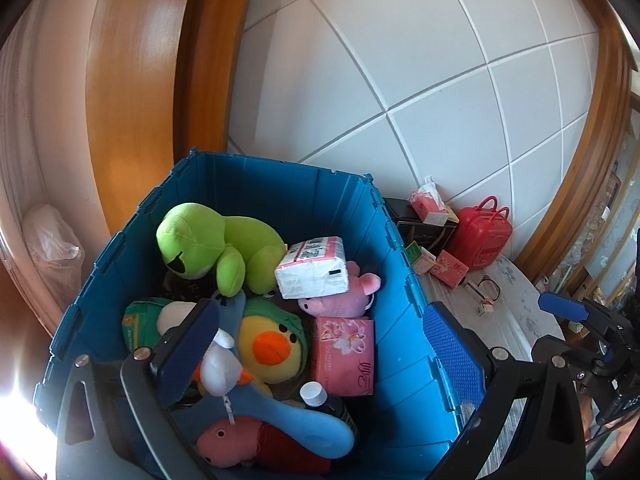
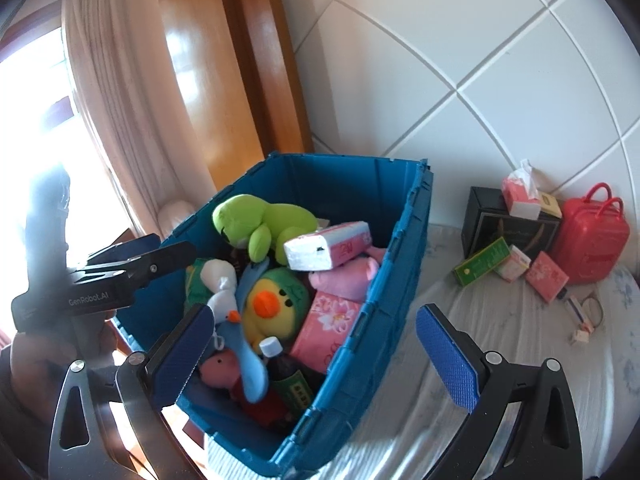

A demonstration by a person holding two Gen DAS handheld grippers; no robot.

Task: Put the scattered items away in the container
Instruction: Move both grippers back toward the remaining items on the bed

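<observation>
Both grippers, left and right, hover jaws wide and empty over the blue crate (already well stocked); next, fetch the boxes beyond.

The container is blue. In it lie a lime-green plush, a yellow duck with an orange beak and green hood, a pink pig, a pink tissue pack printed with flowers, and a white-and-pink pack. Outside stand a red case, a black box and a green carton on a white, pale-blue-flowered cloth. The gripper pads are blue and dimpled.
</observation>
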